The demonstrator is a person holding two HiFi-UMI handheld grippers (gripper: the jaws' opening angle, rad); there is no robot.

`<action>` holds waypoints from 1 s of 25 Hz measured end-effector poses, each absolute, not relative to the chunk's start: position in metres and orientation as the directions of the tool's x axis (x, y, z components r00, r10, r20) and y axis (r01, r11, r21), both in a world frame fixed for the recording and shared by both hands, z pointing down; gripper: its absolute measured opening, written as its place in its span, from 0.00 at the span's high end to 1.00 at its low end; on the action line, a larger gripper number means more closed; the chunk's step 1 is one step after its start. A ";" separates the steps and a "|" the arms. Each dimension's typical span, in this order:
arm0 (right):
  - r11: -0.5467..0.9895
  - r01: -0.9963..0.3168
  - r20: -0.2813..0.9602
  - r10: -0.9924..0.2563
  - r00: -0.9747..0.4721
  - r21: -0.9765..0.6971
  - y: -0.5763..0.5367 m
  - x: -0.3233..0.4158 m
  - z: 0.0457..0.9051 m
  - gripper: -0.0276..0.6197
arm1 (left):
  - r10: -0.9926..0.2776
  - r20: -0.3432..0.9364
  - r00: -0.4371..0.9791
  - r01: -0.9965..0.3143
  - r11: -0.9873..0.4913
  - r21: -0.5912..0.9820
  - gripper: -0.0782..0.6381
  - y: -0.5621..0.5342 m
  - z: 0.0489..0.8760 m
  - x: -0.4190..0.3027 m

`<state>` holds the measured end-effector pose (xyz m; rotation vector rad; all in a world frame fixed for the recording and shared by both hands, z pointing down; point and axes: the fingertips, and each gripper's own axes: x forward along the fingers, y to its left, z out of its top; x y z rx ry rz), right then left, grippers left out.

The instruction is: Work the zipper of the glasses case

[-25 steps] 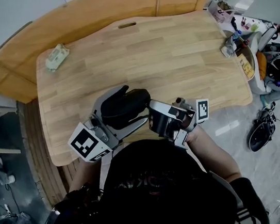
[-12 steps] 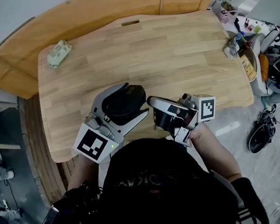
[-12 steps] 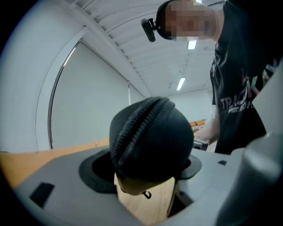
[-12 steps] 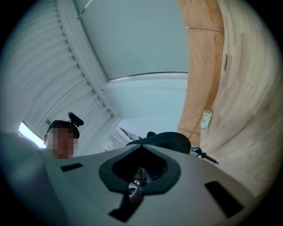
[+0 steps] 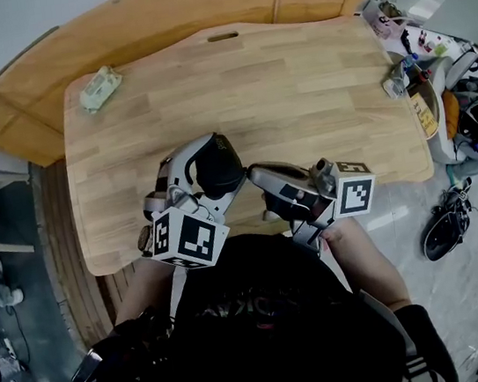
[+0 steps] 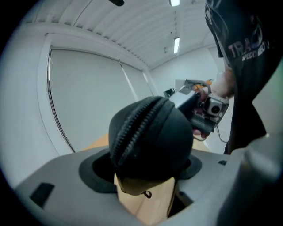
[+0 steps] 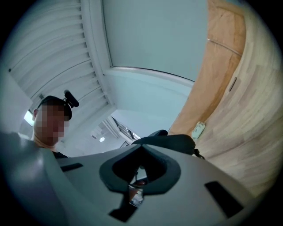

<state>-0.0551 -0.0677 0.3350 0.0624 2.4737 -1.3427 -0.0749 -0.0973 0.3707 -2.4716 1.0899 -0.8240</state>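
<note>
1. Black and fabric-skinned, the glasses case point(image 5: 216, 167) is up off the pale wooden table point(image 5: 296, 97), held over its near edge, close in front of the person.
2. The left gripper point(image 5: 224, 161) has it. The jaws stand wide with a pad on each side of the case, and they have just drawn in a little onto it. Looking along those jaws, a rounded end of the case fills the gap between them.
3. The zipper point(image 6: 137, 128) runs over that end with its teeth meshed, so the case looks shut where it shows. A small ring point(image 6: 145, 193) hangs beneath the case. It may be the pull, though I couldn't swear to it.
4. The right gripper point(image 5: 256, 174) sits just beside the case with its jaws pressed together. I can make out nothing caught between them.
5. As I read it, the holding is done and the zipper work is left. The pull has yet to be pinched and drawn along the track. No view shows how the far side of the track stands.
6. A small pale packet point(image 5: 100, 88) lies well apart, at the table's far left corner.
</note>
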 end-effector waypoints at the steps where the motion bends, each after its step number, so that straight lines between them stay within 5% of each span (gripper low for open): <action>1: 0.576 0.163 -0.281 -0.120 -0.952 -0.801 -0.067 -0.056 0.334 0.93 | -0.765 0.388 0.515 -0.565 -0.643 -0.517 0.42 -0.100 0.373 -0.077; 9: 0.694 -0.011 -0.136 -0.157 -0.978 -0.720 -0.063 -0.069 0.332 0.93 | -0.862 0.427 0.274 -0.425 -0.507 -0.750 0.44 -0.114 0.389 -0.100; 25: 0.835 -0.180 0.113 -0.142 -0.983 -0.520 -0.042 -0.096 0.343 0.93 | -0.850 0.506 0.149 -0.284 -0.526 -0.801 0.46 -0.110 0.423 -0.118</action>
